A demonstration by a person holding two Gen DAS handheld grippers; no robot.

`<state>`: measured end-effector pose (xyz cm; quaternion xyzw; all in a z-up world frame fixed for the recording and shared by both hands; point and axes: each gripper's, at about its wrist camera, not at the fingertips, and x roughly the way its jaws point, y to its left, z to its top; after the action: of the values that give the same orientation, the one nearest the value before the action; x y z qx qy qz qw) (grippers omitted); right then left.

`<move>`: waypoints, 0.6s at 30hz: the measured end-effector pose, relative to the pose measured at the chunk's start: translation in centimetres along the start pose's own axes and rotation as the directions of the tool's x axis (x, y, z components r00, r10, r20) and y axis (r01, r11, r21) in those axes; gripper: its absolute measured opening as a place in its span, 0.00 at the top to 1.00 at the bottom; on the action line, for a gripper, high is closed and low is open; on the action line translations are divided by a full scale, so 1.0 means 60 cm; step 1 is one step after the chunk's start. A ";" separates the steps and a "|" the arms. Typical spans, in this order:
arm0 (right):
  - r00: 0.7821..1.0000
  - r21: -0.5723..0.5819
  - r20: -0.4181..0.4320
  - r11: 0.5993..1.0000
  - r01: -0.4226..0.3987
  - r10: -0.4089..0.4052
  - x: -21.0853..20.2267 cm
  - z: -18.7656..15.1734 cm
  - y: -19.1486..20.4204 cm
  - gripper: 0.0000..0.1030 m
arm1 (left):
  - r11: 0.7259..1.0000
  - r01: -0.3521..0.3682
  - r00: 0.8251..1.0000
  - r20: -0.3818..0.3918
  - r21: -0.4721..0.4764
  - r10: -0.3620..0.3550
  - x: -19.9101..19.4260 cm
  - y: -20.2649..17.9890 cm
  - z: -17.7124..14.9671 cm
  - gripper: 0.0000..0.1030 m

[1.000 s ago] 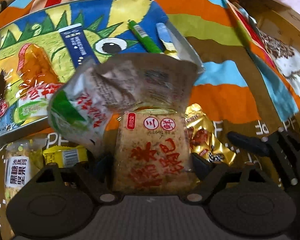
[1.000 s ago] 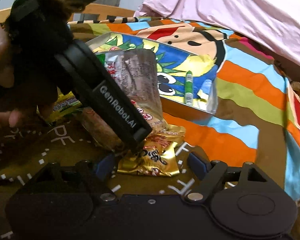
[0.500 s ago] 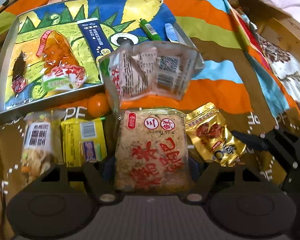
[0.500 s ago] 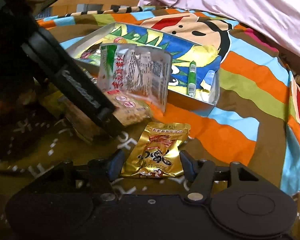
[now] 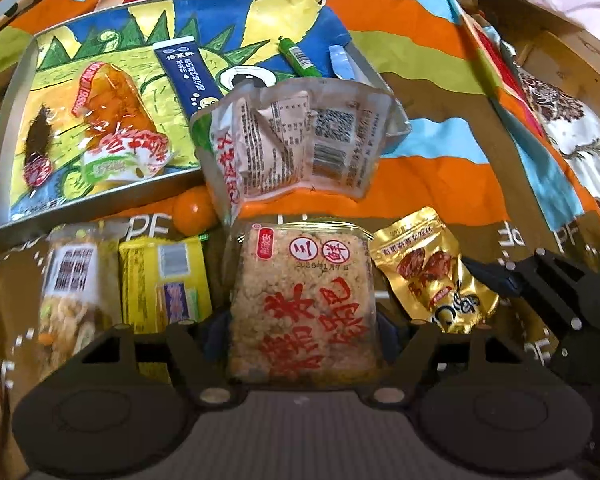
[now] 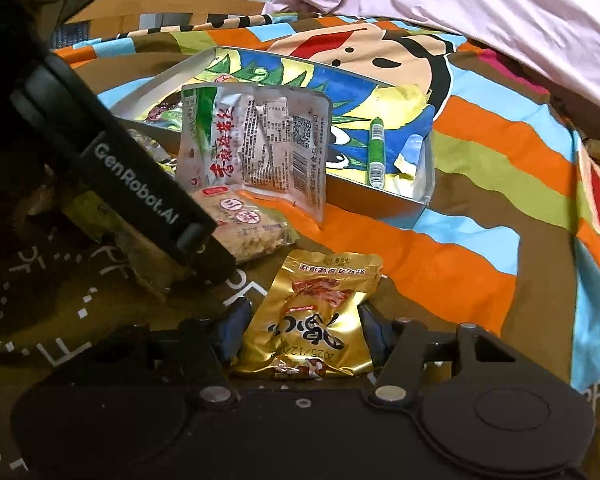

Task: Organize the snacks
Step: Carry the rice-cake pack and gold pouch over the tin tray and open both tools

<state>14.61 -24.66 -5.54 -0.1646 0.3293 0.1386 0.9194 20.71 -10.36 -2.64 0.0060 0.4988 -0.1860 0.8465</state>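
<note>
1. Left tool (image 5: 302,332): clenched on a square clear-wrapped rice-cracker pack with red characters (image 5: 304,304); both pads press its sides. The pack sits low over the striped, cartoon-printed bedspread (image 5: 440,184).
2. Right tool (image 6: 300,336): jaws closing, with a gold foil snack pouch (image 6: 316,320) between them. The pouch lies flat on the bedspread; whether the pads press it yet cannot be told.
3. Shallow silver-walled tray with a dinosaur-print base (image 5: 4,120): lies on the bedspread beyond both tools. It holds an orange translucent snack bag (image 5: 112,116), a dark blue sachet (image 5: 188,76) and a green stick pack (image 5: 298,58).
4. Crumpled silver-and-green snack bag (image 5: 300,144): propped against the tray's near wall, just behind the cracker pack.
5. Yellow wrapped pack (image 5: 164,276) and small orange fruit (image 5: 194,212): on the bedspread, left of the cracker pack.
</note>
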 end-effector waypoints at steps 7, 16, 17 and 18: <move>0.999 -0.029 -0.004 0.999 0.045 -0.045 -0.063 -0.014 0.020 0.43 | 0.999 0.036 0.999 0.028 -0.039 -0.035 -0.062 0.006 -0.066 0.29; 0.998 -0.168 0.021 0.984 0.057 -0.055 -0.162 -0.048 0.099 0.43 | 0.994 0.073 0.996 0.049 -0.085 -0.069 -0.131 0.026 -0.161 0.29; 0.998 -0.171 0.033 0.983 0.064 -0.059 -0.173 -0.050 0.103 0.43 | 0.993 0.076 0.996 0.057 -0.091 -0.071 -0.137 0.027 -0.169 0.29; 0.997 -0.168 0.045 0.983 0.068 -0.061 -0.180 -0.051 0.105 0.43 | 0.991 0.081 0.995 0.068 -0.103 -0.074 -0.144 0.031 -0.177 0.29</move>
<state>2.54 -21.71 -2.06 -0.2499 0.2928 0.1394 0.9124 8.64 -3.89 -0.98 -0.0640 0.4805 -0.1921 0.8533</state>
